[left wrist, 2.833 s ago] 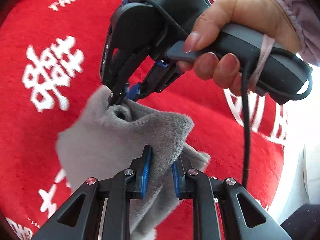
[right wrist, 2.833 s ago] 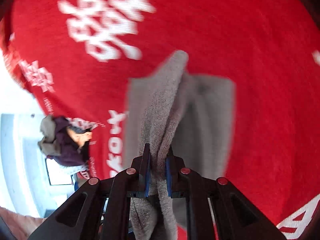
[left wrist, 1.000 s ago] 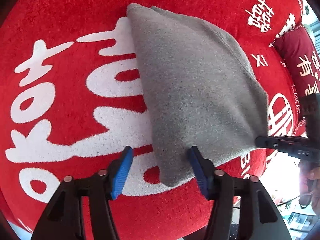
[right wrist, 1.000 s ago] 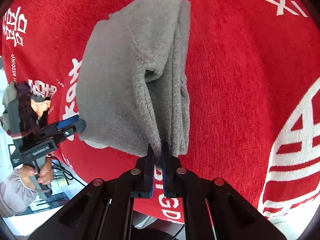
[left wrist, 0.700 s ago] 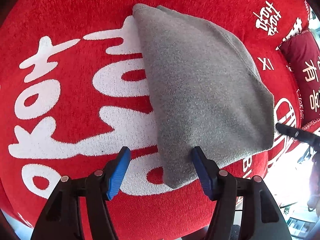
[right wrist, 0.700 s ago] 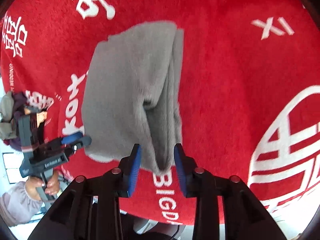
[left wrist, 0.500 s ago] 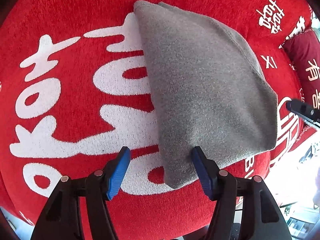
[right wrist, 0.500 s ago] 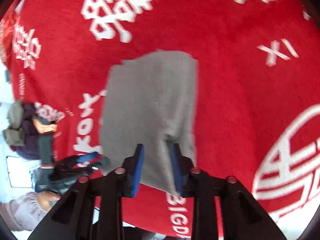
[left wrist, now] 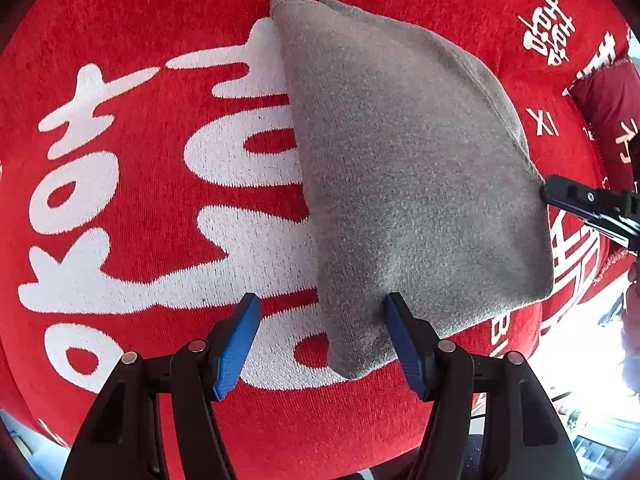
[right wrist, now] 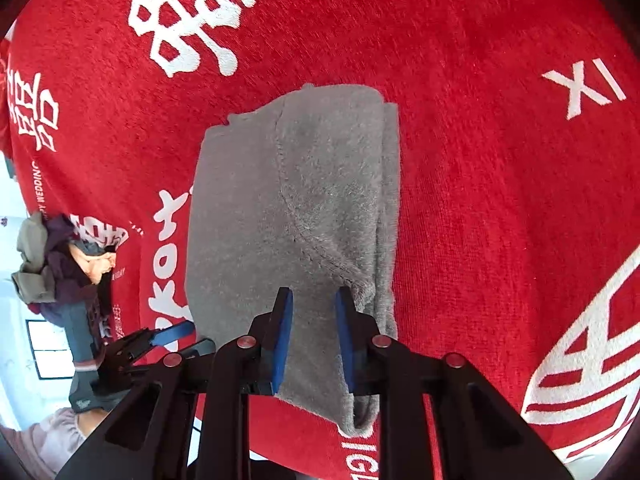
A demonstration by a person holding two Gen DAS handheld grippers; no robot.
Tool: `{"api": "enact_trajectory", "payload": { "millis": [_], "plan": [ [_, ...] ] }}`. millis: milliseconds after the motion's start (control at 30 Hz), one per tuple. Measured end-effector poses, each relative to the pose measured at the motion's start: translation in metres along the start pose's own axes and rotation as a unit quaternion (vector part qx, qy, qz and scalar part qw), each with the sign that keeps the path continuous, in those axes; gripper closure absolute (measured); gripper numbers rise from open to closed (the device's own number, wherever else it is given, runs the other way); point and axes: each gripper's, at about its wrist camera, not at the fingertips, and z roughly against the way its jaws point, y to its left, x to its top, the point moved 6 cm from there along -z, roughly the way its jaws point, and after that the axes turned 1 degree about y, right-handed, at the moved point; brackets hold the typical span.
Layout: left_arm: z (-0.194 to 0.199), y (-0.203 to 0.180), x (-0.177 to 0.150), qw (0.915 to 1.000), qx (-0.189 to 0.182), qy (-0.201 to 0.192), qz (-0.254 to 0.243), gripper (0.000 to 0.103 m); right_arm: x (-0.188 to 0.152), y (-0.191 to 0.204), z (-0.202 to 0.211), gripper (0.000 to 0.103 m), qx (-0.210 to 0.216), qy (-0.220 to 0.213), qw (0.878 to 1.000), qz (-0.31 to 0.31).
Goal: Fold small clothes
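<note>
Red plush cloth with big white woven characters covers the whole work surface, and the grey garment lies flat on it, folded into a compact, roughly rectangular packet. Neither tool has hold of it: the left gripper hangs over one near corner with its blue pads spread wide, and the right gripper sits above the opposite end with its fingers parted to a moderate gap, nothing between them. The fabric looks like soft, light fleece (fuzzy nap on the turned-over flap in the right wrist view), so it should bend without resistance, slump if lifted by one point, and cling a little to the plush beneath. Pinching all stacked layers at a corner or along the doubled edge seems the safest grip. What kind of garment it is cannot be told, its underside is hidden, and the room past the cloth's edge is distorted and washed out.
</note>
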Motion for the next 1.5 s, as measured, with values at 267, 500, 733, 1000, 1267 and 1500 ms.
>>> {"api": "enact_trajectory", "payload": {
  "millis": [267, 500, 733, 1000, 1267, 1500],
  "plan": [
    [0.018, 0.008, 0.013, 0.9993, -0.016, -0.024, 0.023, 0.038, 0.001, -0.028, 0.003, 0.074, -0.010, 0.007, 0.999, -0.040],
    [0.020, 0.014, 0.033, 0.9970, -0.055, -0.023, 0.049, 0.038, 0.004, -0.051, 0.014, 0.059, 0.033, -0.001, 0.995, -0.094],
    [0.012, 0.004, 0.042, 0.9954, -0.085, -0.013, 0.041, 0.038, 0.022, -0.058, 0.005, 0.052, 0.065, 0.009, 0.993, -0.103],
    [-0.007, -0.001, 0.058, 0.9885, -0.145, 0.017, 0.041, 0.038, 0.056, -0.063, -0.015, 0.036, 0.126, 0.019, 0.987, -0.094],
    [-0.013, 0.005, 0.060, 0.9845, -0.172, 0.025, 0.027, 0.033, 0.075, -0.069, -0.044, 0.036, 0.150, 0.061, 0.984, -0.076],
    [-0.017, 0.004, 0.064, 0.9787, -0.198, 0.034, 0.041, 0.032, 0.079, -0.059, -0.058, 0.036, 0.196, 0.093, 0.975, -0.046]
  ]
}}
